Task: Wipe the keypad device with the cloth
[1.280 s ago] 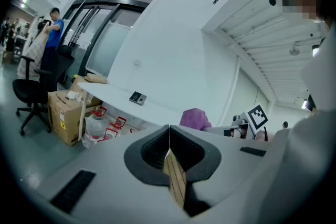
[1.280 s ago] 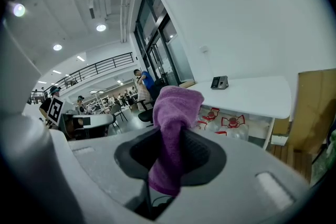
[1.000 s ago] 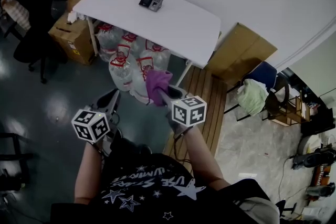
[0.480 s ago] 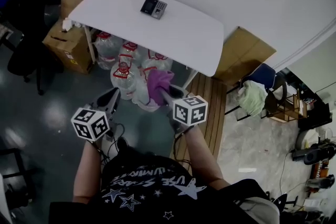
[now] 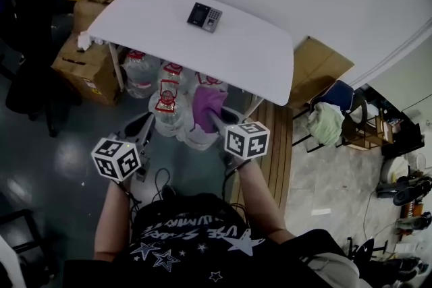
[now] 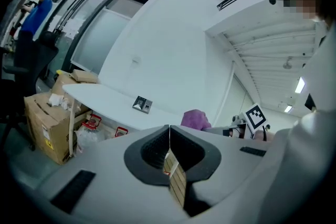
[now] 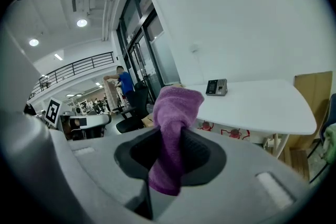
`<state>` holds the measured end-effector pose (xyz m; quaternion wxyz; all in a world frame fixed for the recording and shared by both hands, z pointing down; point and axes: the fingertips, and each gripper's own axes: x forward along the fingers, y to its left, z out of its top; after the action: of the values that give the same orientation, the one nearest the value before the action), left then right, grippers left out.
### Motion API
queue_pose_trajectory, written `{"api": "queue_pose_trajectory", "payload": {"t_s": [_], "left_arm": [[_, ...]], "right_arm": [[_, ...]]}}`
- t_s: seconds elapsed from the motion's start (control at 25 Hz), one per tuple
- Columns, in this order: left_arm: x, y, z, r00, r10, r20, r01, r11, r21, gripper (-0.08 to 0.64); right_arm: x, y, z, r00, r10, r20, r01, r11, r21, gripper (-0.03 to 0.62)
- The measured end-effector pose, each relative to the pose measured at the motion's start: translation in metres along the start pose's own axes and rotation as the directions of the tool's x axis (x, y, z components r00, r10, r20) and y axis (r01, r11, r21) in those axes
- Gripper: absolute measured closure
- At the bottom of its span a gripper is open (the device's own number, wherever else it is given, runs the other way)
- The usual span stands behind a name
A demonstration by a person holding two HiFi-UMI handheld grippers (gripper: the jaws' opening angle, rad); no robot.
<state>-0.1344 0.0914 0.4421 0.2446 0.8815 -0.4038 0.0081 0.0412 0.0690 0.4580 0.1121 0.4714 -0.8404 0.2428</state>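
Two grippers, both held close in front of the person and nowhere near the job yet. The left gripper (image 6: 169, 136) is clenched on nothing, jaws pressed flat together. The right gripper (image 7: 167, 150) is clamped on the purple cloth (image 7: 176, 107), pinched mid-length, so a bunched wad pokes out past the jaws and a tail droops behind them. It looks like terry, so I'd guess it's soft, floppy and nearly weightless, and unlikely to slip out of that grip. The wad out front is the bit to wipe with.

Further out, water jugs (image 5: 167, 104) sit on the floor under the white tabletop (image 5: 243, 61), well apart from both grippers. Farthest off, the keypad device (image 5: 204, 17) lies alone on the wall side of the tabletop. It looks like a small rigid plastic box, probably light enough to skate on that smooth top once the cloth drags over it. I reckon the free left gripper should pin it by its outer edges, off the keys and screen, and go gentle there.
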Motion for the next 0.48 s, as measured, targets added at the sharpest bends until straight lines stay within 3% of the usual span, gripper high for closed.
{"api": "queue_pose_trajectory", "payload": {"t_s": [0.48], "left_arm": [[-0.006, 0.045, 0.006, 0.999, -0.039, -0.017, 0.039, 0.999, -0.029, 0.552]], "right_arm": [[0.031, 0.014, -0.002, 0.998, -0.066, -0.020, 0.067, 0.998, 0.017, 0.494]]}}
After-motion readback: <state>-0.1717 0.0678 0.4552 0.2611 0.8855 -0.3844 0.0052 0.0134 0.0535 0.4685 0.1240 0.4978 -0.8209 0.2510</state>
